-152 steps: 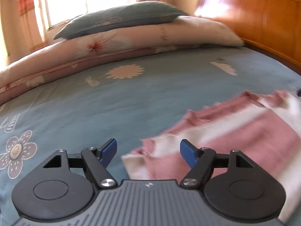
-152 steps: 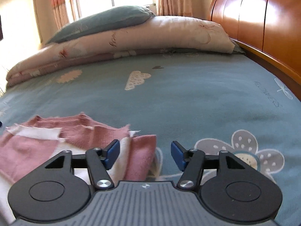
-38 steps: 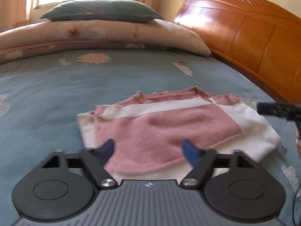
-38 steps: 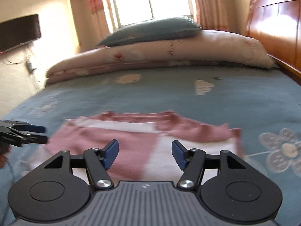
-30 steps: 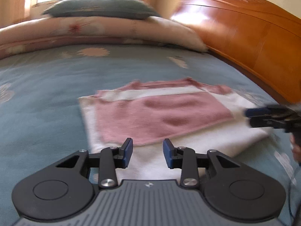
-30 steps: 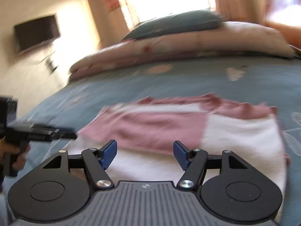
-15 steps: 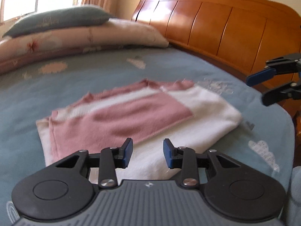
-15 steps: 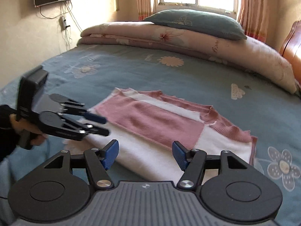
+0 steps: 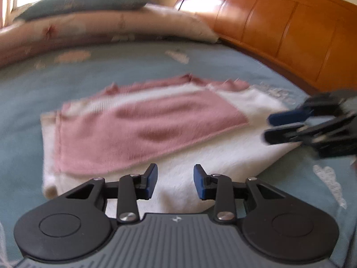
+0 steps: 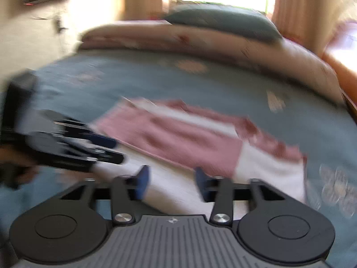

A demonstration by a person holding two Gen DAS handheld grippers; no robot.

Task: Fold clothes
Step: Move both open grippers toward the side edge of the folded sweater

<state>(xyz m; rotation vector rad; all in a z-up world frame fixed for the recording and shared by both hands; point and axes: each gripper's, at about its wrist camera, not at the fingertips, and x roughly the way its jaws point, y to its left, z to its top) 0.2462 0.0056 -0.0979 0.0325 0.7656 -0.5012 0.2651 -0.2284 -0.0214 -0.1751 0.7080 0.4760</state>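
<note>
so the bed (image 9: pixel 116 71) has a blue-grey sheet with pale flower and cloud prints scattered over it, and a wooden headboard (image 9: pixel 279 29) runs along one side. Taking the folded pink and white garment (image 9: pixel 142 125) as the landmark: it lies flat on the sheet, roughly mid-bed. Beyond it, at the far edge of the mattress, a long rolled-up cream quilt (image 9: pixel 107 29) with a floral print stretches across, and a grey-green pillow (image 9: pixel 84 2) sits on top of that. Nearer than the garment it's just printed sheet. Both views are pretty motion-blurred, so the prints are hard to make out
</note>
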